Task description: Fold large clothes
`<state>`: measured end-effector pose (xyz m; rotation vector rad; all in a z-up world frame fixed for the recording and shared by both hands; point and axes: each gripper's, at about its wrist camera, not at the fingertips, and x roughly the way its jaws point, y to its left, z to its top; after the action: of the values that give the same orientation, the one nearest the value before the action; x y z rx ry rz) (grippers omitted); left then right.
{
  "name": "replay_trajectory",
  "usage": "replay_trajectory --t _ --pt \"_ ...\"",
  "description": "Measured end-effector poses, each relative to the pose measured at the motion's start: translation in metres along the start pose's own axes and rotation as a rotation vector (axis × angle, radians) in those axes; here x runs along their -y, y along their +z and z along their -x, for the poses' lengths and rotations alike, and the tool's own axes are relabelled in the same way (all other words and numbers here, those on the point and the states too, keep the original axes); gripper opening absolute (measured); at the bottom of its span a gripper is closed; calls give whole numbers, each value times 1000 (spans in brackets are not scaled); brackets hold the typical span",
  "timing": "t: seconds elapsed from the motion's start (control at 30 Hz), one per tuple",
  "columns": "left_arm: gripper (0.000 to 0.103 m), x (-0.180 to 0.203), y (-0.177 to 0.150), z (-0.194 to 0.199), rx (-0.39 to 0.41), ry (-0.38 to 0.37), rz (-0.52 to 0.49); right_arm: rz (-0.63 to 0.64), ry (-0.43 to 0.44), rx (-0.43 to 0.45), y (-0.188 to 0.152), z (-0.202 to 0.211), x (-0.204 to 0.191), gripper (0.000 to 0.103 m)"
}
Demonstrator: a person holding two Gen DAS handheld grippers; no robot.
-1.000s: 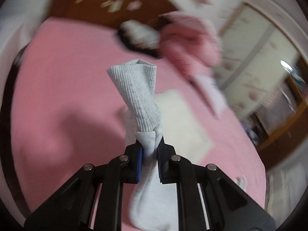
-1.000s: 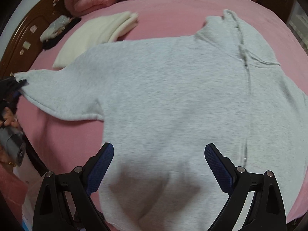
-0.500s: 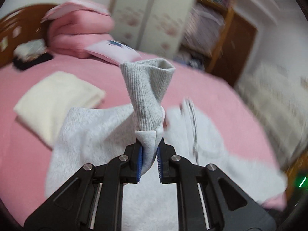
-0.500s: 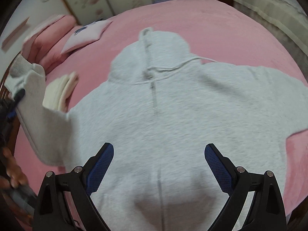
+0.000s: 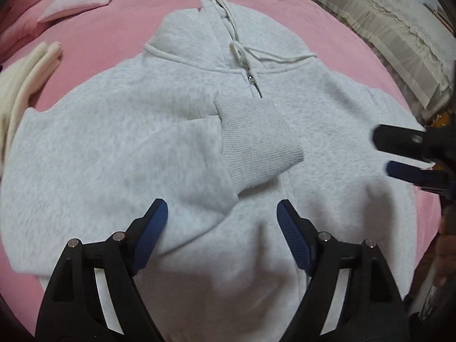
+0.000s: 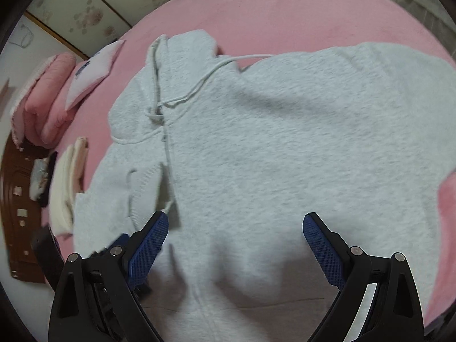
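Left wrist view: light grey fleece zip hoodie (image 5: pixel 327 108) lies flat, front up, on the pink bedspread (image 5: pixel 119 31), just beyond the left gripper (image 5: pixel 222 228). Its jaws are opening – nothing between them; a second ago they pinched the ribbed grey cuff (image 5: pixel 256 145), which now rests ahead of the fingertips across the chest. Right gripper (image 6: pixel 235 245) spread wide, empty – as before. Fabric looks soft, thick, limp, fairly light; best gripped at the other cuff or the hem.
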<state>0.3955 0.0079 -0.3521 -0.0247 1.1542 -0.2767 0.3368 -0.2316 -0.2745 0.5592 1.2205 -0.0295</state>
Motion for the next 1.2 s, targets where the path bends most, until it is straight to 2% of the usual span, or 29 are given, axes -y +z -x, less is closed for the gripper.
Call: replay_trajectory --t 0.07,0.13,0.2,0.23,0.3,0.33,0.37,0.4,0.43,0.53,0.6,0.67,0.73,0.83,0.93,1.03,1.17,1.2 --pt "77 -15 6 14 0 -2 46 -4 77 -56 1 -15 -13 97" --pt "77 -24 -5 33 12 43 102 -3 145 -129 1 -35 -30 97" --pt "77 -44 -14 48 14 121 163 4 192 -176 -1 -55 -48 89" --pt "77 -60 -19 55 0 177 201 9 208 -198 -2 -65 -57 81" --pt "77 -95 -39 67 -43 274 287 28 198 -235 -4 -85 -77 71" --pt "77 -113 -50 72 -66 303 328 43 195 -242 -4 -94 -87 57" --pt "77 -124 -56 68 -94 329 370 52 199 -248 -4 -101 -95 36" --pt "77 -137 -62 63 -120 343 414 54 207 -258 -3 -108 -105 27" --pt "77 -146 -66 60 -133 349 442 52 217 -252 0 -111 -113 9" --pt "72 -164 -65 53 -103 362 490 94 270 -166 11 -96 -136 8" --pt "57 -172 -57 45 -83 368 510 148 282 -89 24 -70 -154 8" --pt "50 -176 -49 36 -87 369 528 152 296 -49 37 -49 -162 8" --pt "47 -177 -42 29 -82 364 552 130 315 8 50 -22 -162 8" --pt "44 -166 -34 17 -91 333 551 119 279 91 63 17 -149 8" --pt "41 -147 -31 8 -93 338 497 91 228 113 66 36 -128 8" --pt "41 -130 -28 -3 -101 360 452 84 111 99 61 35 -109 7" --pt "40 -125 -23 -5 -110 359 450 -30 41 54 40 10 -71 8" --pt "40 -124 -21 -6 -114 352 442 -41 -2 32 34 -2 -64 8"
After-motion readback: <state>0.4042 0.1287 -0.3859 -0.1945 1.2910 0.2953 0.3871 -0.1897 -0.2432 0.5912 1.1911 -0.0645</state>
